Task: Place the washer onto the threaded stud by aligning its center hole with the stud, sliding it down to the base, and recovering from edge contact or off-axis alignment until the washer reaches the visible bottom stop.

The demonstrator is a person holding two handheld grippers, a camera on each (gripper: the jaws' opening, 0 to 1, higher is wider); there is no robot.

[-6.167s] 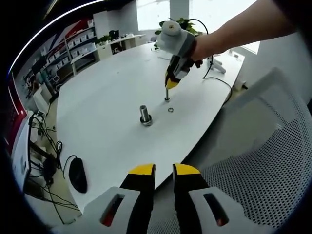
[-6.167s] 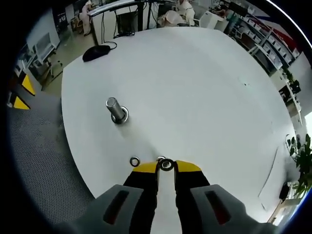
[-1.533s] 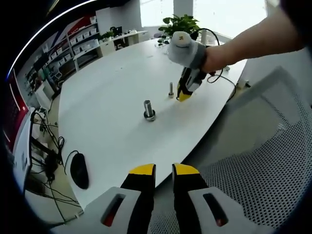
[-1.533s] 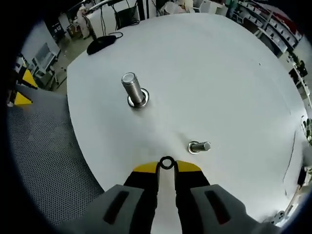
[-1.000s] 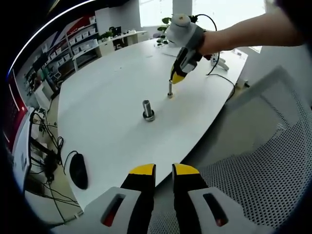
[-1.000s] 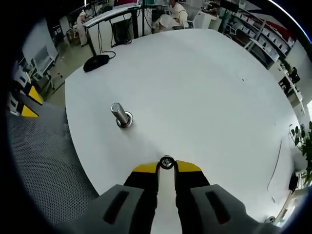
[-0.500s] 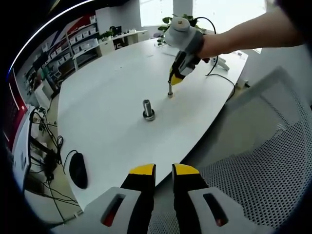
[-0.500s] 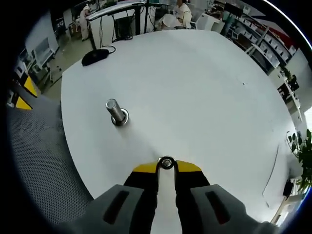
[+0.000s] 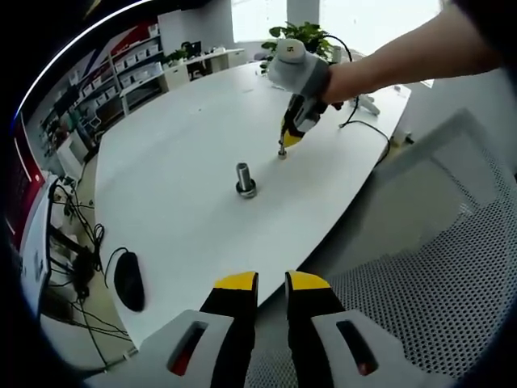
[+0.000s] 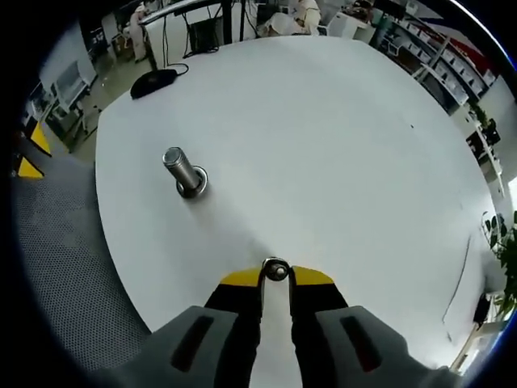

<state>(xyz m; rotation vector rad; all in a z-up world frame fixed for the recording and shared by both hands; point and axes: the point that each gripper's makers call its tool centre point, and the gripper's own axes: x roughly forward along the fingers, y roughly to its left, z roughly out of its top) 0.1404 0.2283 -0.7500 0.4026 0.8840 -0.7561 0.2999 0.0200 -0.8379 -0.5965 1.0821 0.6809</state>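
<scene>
In the right gripper view, the right gripper points steeply down at the white table, its yellow-tipped jaws nearly together and clamped on a small metal washer that sits right between the tips. Inside the ring a pale round spot shows, which looks like the top of the thin stud seen end-on, so the washer seems to lie over the stud; the view is too small to say whether the hole has caught it or how far down it sits. Ahead of the jaws and off to their left stands a thicker bolt, upright on its own washer-like base, well apart from the tips. Far beyond it, near the table's edge, lies a dark computer mouse.

In the left gripper view, the left gripper hangs back over the near edge of the table, close above a mesh chair, its jaws standing slightly apart with nothing between them. Well ahead of these jaws, the person's forearm reaches in from the right and angles downward, carrying the right gripper with its tips lowered onto the thin stud. The washer is too small to make out here. The bolt stands nearer to the left jaws than the stud does, just beside it and to its left. The mouse rests to the left of the left jaws, by the table's edge.
</scene>
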